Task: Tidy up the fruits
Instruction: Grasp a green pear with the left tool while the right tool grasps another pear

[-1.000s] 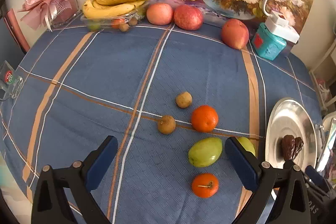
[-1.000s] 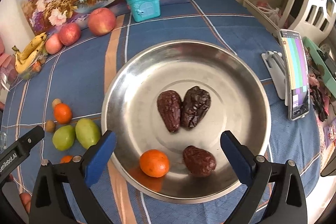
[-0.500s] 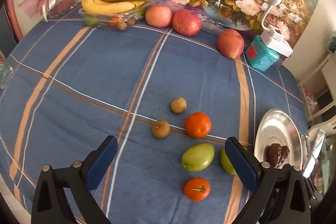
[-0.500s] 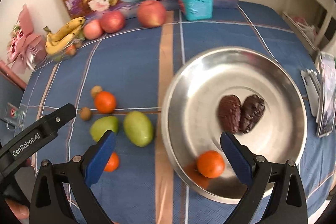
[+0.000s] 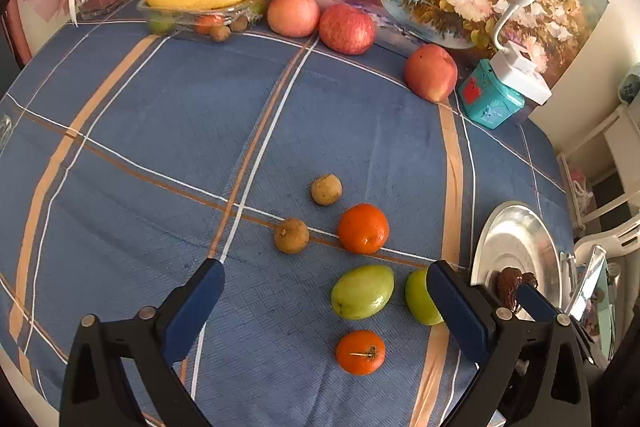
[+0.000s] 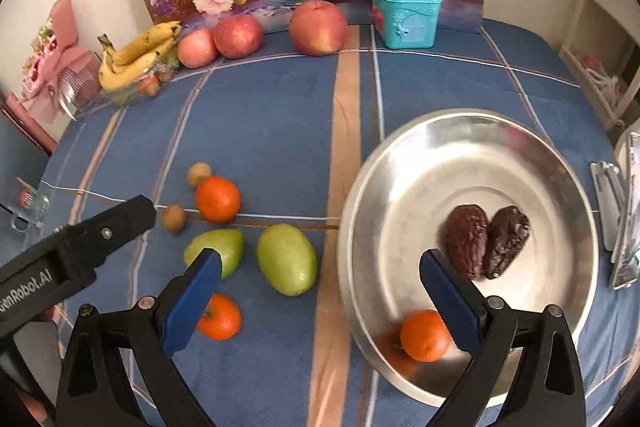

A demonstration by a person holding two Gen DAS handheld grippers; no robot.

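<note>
The blue plaid tablecloth [image 5: 168,131] lay under both my grippers. Steel plate [image 6: 472,147] sat ahead-right of my right gripper [image 6: 320,287], whose jaws were spread wide w/ nothing between them. On the plate: two dark wrinkled dates [image 6: 486,241] touching side by side just past my right finger, and one orange [image 6: 424,335] by the near rim, partly behind that finger. My left gripper [image 5: 324,299] was also released, empty. Between its fingers – a green fruit [image 5: 362,291], a 2nd green fruit [image 5: 420,297] half hidden by the right finger, a stemmed orange [image 5: 360,351] nearest me, another orange [image 5: 363,228] farther ahead. Smallest – two brown round fruits [image 5: 291,235] just beyond, apart from each other.
</note>
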